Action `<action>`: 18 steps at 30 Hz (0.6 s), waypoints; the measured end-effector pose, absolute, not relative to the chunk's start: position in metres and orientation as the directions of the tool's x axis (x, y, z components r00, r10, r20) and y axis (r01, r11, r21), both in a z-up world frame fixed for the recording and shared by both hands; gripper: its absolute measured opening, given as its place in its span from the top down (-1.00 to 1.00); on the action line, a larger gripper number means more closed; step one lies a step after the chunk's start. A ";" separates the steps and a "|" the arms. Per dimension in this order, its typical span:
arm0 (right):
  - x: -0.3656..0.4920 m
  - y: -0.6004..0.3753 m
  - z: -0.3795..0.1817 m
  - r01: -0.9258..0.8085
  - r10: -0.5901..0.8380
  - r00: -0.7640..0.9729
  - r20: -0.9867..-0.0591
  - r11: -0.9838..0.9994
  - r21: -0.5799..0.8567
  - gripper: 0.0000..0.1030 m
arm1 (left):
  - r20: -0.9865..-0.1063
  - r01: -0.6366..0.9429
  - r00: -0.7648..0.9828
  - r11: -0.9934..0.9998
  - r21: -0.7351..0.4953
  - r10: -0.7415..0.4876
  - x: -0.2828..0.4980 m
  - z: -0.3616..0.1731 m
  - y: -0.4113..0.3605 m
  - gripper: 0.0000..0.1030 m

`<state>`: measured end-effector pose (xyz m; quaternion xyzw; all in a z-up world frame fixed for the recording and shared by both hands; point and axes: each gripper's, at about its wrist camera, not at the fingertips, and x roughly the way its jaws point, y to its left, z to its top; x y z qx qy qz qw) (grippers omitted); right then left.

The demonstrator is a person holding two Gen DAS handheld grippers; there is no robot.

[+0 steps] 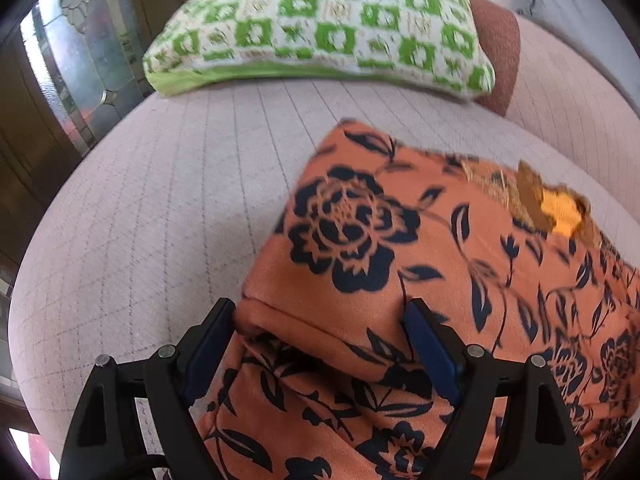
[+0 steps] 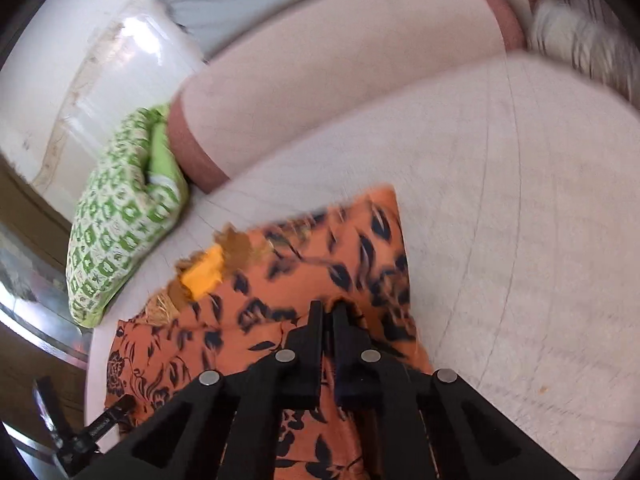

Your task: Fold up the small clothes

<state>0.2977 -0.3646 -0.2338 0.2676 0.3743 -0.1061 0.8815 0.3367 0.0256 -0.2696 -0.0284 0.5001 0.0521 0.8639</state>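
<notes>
An orange garment with a dark floral print point(image 1: 360, 240) point(image 2: 320, 264) lies folded on a pale quilted cushion point(image 1: 180, 200) point(image 2: 500, 200). A yellow and brown patch point(image 1: 560, 208) point(image 2: 204, 268) shows at its far edge. My left gripper point(image 1: 320, 316) is open wide, its blue pads straddling a rolled fold at the garment's near left corner. My right gripper point(image 2: 328, 308) is shut, its tips together just over the middle of the cloth. Whether any fabric is pinched between them I cannot tell.
A green and white patterned pillow point(image 1: 320, 28) point(image 2: 120, 232) rests at the far side against a pink backrest with a brown end point(image 1: 496, 52) point(image 2: 192, 148). A wooden door with leaded glass point(image 1: 72, 60) stands to the left. The cushion's edge curves down on that side.
</notes>
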 end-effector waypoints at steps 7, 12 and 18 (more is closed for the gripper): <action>0.311 -0.379 -0.277 0.441 -0.029 0.631 -0.775 0.835 0.328 0.89 | -0.869 -0.080 0.484 0.994 0.069 0.099 0.336 -0.275 0.015 -0.68; 0.291 -0.388 -0.241 0.429 -0.015 0.719 -0.695 0.796 0.427 0.87 | -0.867 -0.075 0.489 0.995 0.065 0.094 0.335 -0.270 0.017 -0.68; 0.281 -0.342 -0.217 0.256 0.107 0.734 -0.671 0.871 0.419 0.84 | -0.854 -0.063 0.511 0.995 0.072 0.095 0.327 -0.262 0.018 -0.68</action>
